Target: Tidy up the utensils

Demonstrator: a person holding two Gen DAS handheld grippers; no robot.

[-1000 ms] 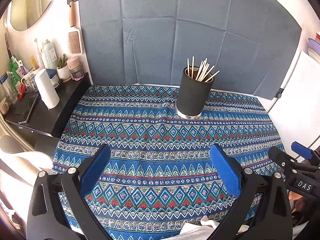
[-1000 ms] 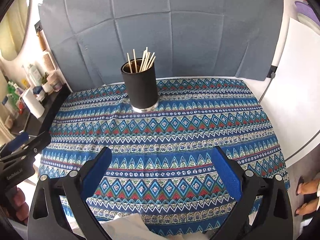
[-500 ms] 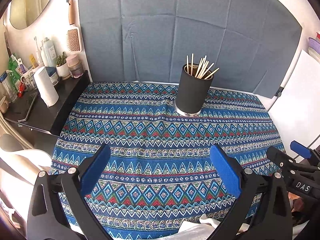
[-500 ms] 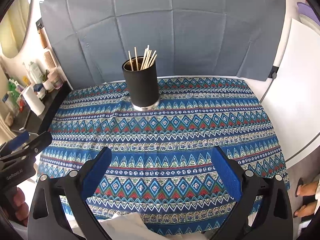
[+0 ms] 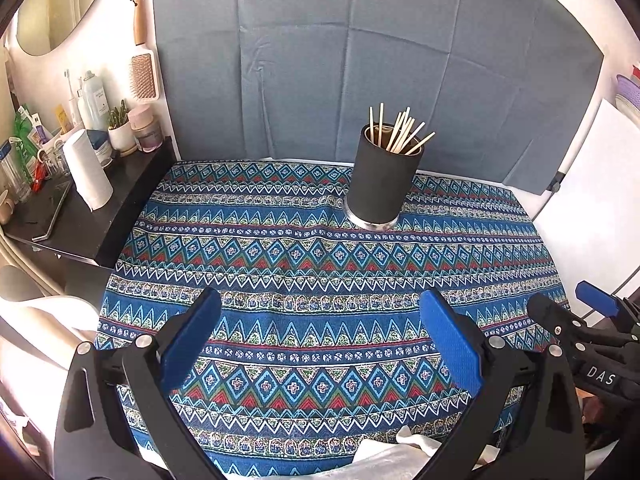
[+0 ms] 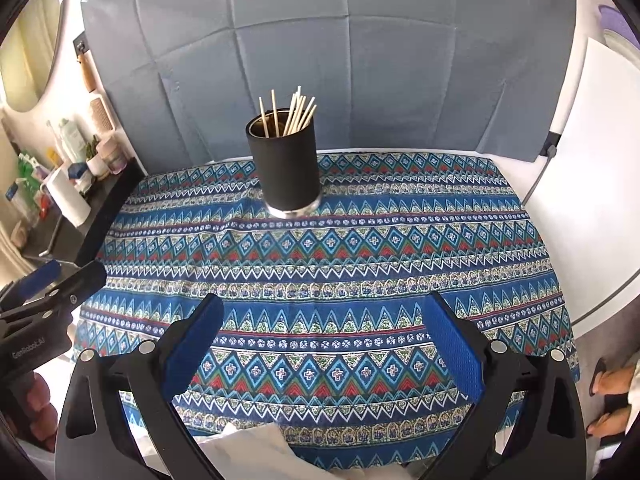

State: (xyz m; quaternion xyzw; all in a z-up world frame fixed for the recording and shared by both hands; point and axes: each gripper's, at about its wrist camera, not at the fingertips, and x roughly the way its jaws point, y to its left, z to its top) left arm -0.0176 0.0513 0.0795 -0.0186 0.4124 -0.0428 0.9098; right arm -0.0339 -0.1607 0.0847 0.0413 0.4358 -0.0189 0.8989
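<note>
Left gripper (image 5: 320, 340): lower centre of the left wrist view, jaws spread wide, released, nothing between the blue pads (image 5: 192, 340). Poised above the near part of the patterned tablecloth (image 5: 280, 248).

Right gripper (image 6: 324, 340): lower centre of the right wrist view, jaws likewise spread wide, released, nothing grasped. Also seen at the right edge of the left wrist view, just beside the table's near right corner.

Black cylindrical holder (image 5: 382, 178): upright on the tablecloth, upper centre-right of the left wrist view, near the far edge, close to the grey-blue backdrop (image 5: 360, 60). Metal band visible around the base. In the right wrist view, upper centre, slightly left of middle.

Wooden sticks (image 5: 398, 130): bundled inside the holder, tips fanned above the rim, leaning mostly toward the right of frame. Exact kind of utensil not discernible.

Both grippers well apart from the holder.

White crumpled cloth (image 5: 396, 452): bottom edge of the left wrist view, partly hidden behind the gripper body.

Black side shelf (image 5: 80, 216): left of frame, carrying a paper towel roll (image 5: 86, 174), bottles and a small potted plant (image 5: 120, 128). Hairbrush (image 5: 144, 76) hanging on the wall above.
</note>
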